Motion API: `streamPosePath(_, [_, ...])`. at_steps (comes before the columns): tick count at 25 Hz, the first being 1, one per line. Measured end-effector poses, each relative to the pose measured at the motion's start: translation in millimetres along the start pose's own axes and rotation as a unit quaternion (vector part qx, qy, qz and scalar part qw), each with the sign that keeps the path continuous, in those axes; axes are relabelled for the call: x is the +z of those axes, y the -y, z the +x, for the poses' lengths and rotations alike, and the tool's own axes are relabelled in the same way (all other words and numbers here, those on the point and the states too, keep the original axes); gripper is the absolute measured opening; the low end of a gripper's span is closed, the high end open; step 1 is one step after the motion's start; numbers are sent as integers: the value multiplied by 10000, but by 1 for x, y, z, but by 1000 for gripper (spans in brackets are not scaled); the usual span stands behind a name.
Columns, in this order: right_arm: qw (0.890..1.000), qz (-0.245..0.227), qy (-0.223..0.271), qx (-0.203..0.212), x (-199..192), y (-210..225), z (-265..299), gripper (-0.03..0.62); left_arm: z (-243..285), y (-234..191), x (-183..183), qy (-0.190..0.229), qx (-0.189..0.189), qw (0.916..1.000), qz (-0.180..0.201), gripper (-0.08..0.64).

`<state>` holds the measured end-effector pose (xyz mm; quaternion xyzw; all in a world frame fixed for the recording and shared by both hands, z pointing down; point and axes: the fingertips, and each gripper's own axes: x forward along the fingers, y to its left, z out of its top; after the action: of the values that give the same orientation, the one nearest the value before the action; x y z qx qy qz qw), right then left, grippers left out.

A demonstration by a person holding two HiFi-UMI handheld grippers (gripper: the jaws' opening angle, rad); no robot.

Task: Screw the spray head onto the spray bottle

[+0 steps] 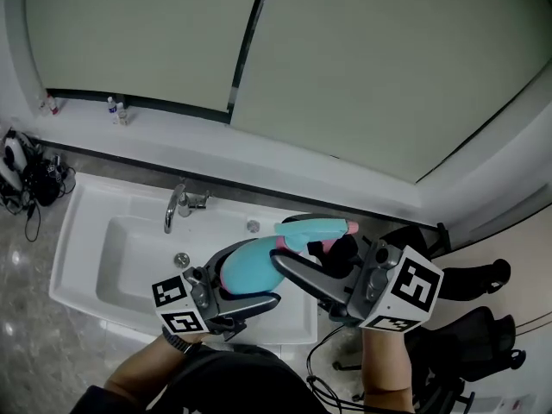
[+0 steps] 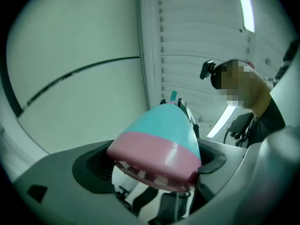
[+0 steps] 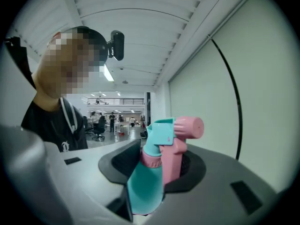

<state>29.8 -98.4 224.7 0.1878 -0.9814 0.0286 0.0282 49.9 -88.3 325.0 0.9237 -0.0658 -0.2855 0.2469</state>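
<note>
Left gripper [image 2: 154,161] clamped on the pink-based lower end of the teal spray bottle [image 1: 250,266], pads pressing both sides. Right gripper [image 3: 159,165] about half open, jaws closed on the pink and teal spray head [image 3: 171,135] near its collar. The head sits at the bottle's neck; can't tell how far it is screwed on. Bottle lies tilted in the air between both grippers, above the right end of the white sink [image 1: 86,257], faucet [image 1: 177,203] well to its left.
</note>
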Motion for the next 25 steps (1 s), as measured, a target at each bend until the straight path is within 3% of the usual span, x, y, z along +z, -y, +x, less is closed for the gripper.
streamPosePath(3, [9981, 319, 3, -520, -5, 12, 2, 158, -6, -15, 8, 35, 825, 9904, 1109, 476])
streamPosePath(5, [9953, 556, 24, -788, -11, 17, 3, 156, -14, -22, 13, 12, 1339, 9729, 1885, 476])
streamPosePath(7, [9908, 848, 42, -1050, -17, 23, 2, 156, -19, -27, 15, -104, 1799, 9497, 2562, 476])
streamPosePath(9, [9845, 1170, 73, -1304, -23, 30, -1, 156, -21, -32, 15, -262, 2103, 9311, 2969, 476])
streamPosePath(11, [9777, 1432, 89, -1537, -28, 35, -2, 156, -23, -36, 13, -375, 2211, 9254, 3054, 476])
streamPosePath(13, [9727, 1571, 76, -1707, -32, 38, -3, 156, -23, -38, 9, -438, 2141, 9332, 2854, 476])
streamPosePath(16, [9719, 1579, 101, -1740, -30, 36, -2, 158, -20, -39, 2, -450, 1781, 9560, 2287, 476])
streamPosePath(19, [9778, 1479, 250, -1462, -17, 27, -4, 168, -13, -33, 1, -347, 1208, 9809, 1486, 476])
streamPosePath(21, [9820, 1411, 336, -1207, -7, 21, -8, 237, -7, -26, 3, -234, 752, 9931, 869, 476])
streamPosePath(23, [9855, 1343, 466, -929, 3, 14, -17, 282, -2, -16, 5, -167, 246, 9991, 288, 476])
streamPosePath(25, [9882, 1274, 746, -414, 16, 0, -36, 293, 2, 0, 6, -205, -344, 9989, -243, 476])
